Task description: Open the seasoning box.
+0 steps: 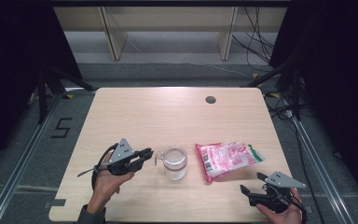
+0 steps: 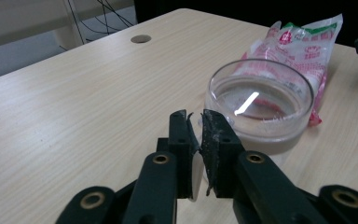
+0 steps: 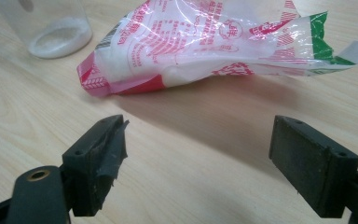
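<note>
A clear glass mug [image 1: 175, 162] stands near the table's front middle, its small handle toward the left. My left gripper [image 1: 150, 153] reaches it from the left. In the left gripper view its jaws stand nearly together with the clear handle pinched between them, just before the mug [image 2: 261, 100]. A pink, white and green plastic bag [image 1: 228, 158] lies flat right of the mug, also seen behind it [image 2: 303, 42]. My right gripper [image 1: 251, 183] rests at the front right, open and pointing at the bag [image 3: 214, 42], with bare table between its jaws [image 3: 198, 154].
The light wooden table [image 1: 168, 116] has a round cable hole [image 1: 210, 99] near its far edge. The mug [image 3: 51, 28] shows a whitish bottom. Black curtains, floor cables and wooden furniture legs lie beyond the table.
</note>
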`<action>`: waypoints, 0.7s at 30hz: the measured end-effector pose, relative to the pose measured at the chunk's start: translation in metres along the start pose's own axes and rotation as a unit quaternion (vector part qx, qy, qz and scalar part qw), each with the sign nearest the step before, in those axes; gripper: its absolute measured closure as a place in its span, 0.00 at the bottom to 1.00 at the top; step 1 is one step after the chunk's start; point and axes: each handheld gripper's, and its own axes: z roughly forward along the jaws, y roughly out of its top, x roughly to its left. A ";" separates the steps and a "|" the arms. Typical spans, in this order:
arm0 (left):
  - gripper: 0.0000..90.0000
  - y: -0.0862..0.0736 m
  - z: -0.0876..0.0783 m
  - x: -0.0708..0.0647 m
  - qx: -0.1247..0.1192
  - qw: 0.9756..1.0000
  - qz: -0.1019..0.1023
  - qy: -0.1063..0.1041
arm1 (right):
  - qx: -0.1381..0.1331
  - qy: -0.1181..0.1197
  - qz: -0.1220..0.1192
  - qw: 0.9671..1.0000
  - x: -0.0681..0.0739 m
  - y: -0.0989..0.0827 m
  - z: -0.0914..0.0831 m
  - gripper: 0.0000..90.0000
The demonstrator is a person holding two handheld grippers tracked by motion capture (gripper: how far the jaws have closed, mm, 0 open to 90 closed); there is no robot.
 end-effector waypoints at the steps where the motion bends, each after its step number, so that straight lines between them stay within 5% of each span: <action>1: 0.94 0.003 0.004 0.000 -0.007 1.000 -0.003 -0.005 | 0.007 0.000 0.007 1.000 0.002 0.000 -0.001 0.22; 4: 0.96 0.006 0.007 0.000 -0.005 1.000 0.010 -0.008 | -0.005 0.000 -0.014 1.000 0.000 0.001 0.001 0.22; 11: 0.98 0.007 0.015 -0.005 0.002 1.000 0.001 -0.018 | -0.006 0.003 -0.026 1.000 0.004 0.003 0.002 0.22; 15: 0.98 0.007 0.019 -0.008 0.016 1.000 0.008 -0.016 | -0.006 0.012 -0.015 1.000 0.013 0.004 0.004 0.23; 17: 0.98 0.007 0.021 -0.007 0.019 1.000 0.017 -0.017 | -0.008 0.023 -0.038 0.999 0.016 0.006 0.007 0.23; 21: 0.98 0.007 0.021 -0.007 0.021 1.000 0.017 -0.013 | -0.007 0.026 -0.027 0.999 0.024 0.008 0.007 0.23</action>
